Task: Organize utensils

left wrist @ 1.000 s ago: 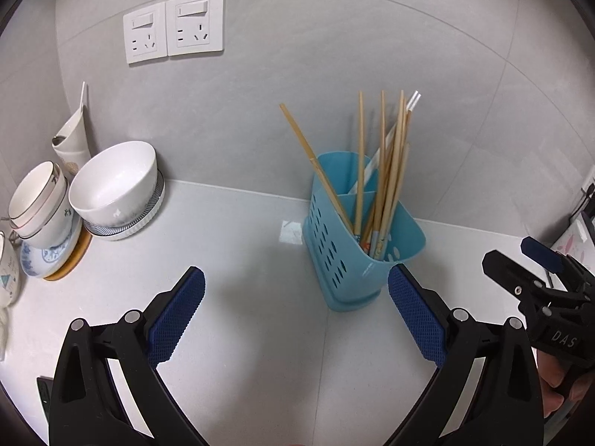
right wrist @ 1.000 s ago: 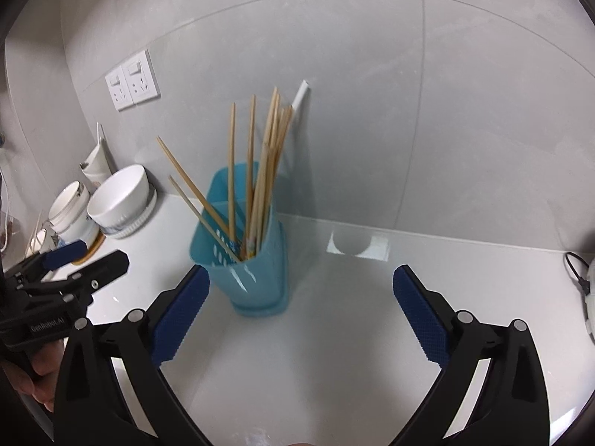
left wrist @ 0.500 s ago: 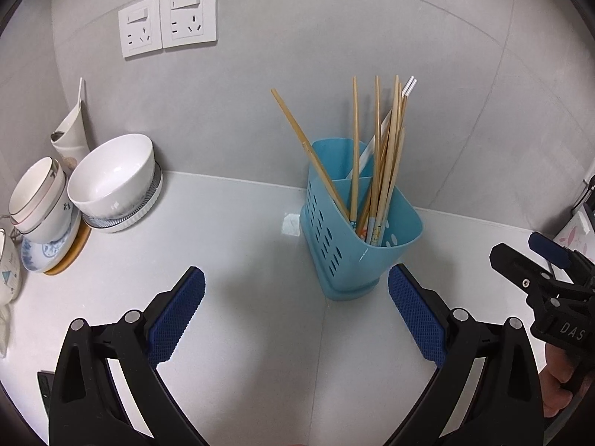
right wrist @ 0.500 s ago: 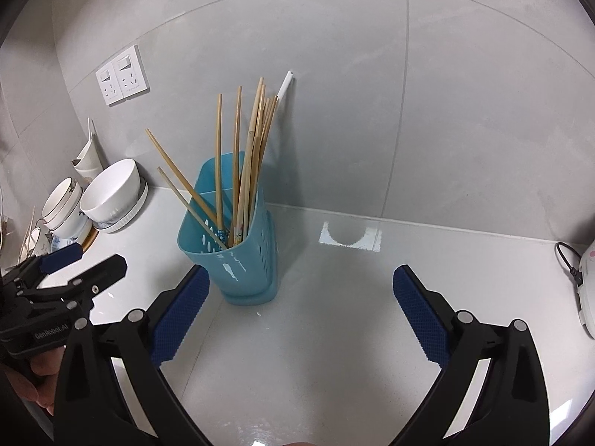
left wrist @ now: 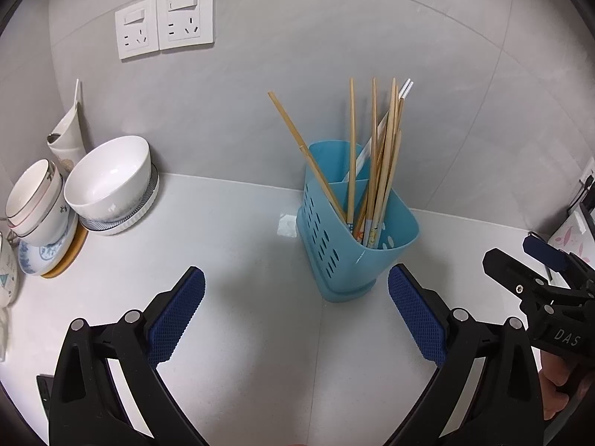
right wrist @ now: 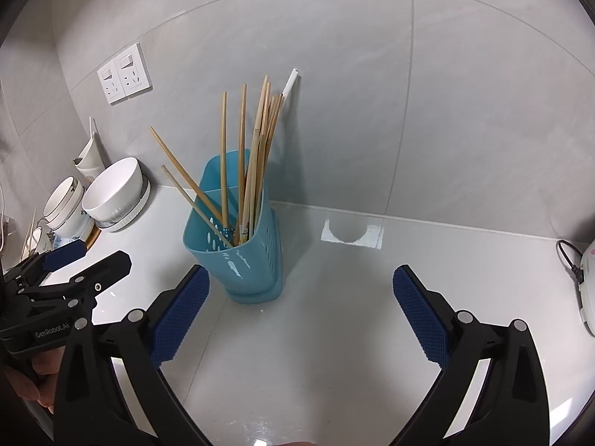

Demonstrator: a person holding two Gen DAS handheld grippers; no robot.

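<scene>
My white countertop [left wrist: 230,267] meets the grey tiled wall at the back. Near its middle stands the blue utensil holder [left wrist: 353,245], full of upright chopsticks [left wrist: 375,171]. Well apart on the left, a white bowl [left wrist: 108,182] sits on a ribbed plate [left wrist: 122,219], beside stacked bowls [left wrist: 35,200] on a patterned dish. A white appliance [right wrist: 587,282] rests at the far right edge.

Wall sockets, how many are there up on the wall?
2: the left socket and the right socket sit side by side on the grey wall, above the white bowl. None seem hidden.
</scene>
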